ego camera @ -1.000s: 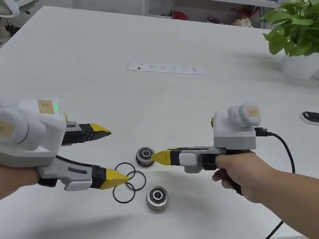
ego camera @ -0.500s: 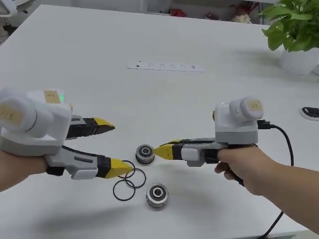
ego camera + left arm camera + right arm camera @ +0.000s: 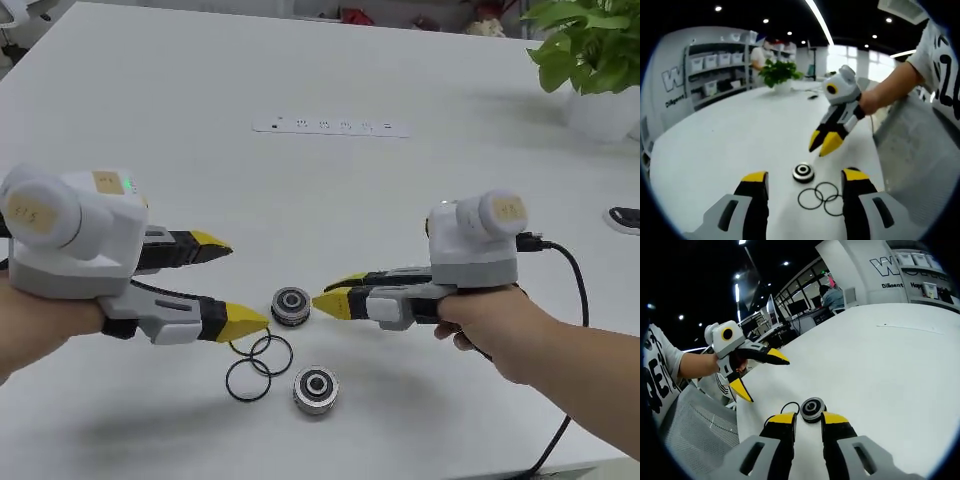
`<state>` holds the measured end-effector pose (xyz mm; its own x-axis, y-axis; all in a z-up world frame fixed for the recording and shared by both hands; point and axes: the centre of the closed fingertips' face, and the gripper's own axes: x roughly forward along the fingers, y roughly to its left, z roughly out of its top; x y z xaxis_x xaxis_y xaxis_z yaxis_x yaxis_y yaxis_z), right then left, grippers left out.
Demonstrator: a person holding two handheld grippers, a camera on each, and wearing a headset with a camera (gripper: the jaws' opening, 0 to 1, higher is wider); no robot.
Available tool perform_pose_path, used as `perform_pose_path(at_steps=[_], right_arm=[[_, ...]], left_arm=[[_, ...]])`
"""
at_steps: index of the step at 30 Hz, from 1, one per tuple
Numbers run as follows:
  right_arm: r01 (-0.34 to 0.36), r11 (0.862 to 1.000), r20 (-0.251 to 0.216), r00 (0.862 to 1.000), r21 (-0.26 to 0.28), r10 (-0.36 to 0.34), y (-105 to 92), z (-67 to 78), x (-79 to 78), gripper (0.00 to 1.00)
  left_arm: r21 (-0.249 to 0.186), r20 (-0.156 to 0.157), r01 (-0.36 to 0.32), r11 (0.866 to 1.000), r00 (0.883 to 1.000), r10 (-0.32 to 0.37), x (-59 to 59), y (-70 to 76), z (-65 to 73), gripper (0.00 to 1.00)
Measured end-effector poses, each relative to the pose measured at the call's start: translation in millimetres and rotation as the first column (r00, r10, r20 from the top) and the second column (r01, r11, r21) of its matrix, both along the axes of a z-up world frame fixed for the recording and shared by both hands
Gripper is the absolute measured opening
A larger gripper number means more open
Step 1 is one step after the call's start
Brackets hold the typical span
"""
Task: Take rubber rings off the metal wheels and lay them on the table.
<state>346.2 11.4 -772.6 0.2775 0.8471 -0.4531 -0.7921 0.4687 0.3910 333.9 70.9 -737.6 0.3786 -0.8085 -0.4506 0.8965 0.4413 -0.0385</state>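
The far round silver metal wheel [image 3: 291,306] lies just ahead of the right gripper [image 3: 328,295], jaws narrowly parted; the left gripper [image 3: 245,283], jaws wide, is slightly less near.

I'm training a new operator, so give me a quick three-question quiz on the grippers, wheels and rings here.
1. How many rings lie loose on the table?
2. True or false: the left gripper is shut on a wheel.
3. The right gripper has its tips nearest to: A) a wheel, B) the rings, C) the left gripper.
Key: 1: three. 2: false, it is open and holds nothing. 3: A.
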Motion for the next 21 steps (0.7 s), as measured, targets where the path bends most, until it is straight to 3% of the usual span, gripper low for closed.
perform_pose_path(at_steps=[21], right_arm=[[-0.081, 0.992, 0.078, 0.993, -0.099, 0.089, 2.1, -19.8, -0.8, 0.18]], left_arm=[[0.014, -0.048, 0.015, 1.000, 0.999, -0.014, 4.8, -10.4, -17.7, 0.54]])
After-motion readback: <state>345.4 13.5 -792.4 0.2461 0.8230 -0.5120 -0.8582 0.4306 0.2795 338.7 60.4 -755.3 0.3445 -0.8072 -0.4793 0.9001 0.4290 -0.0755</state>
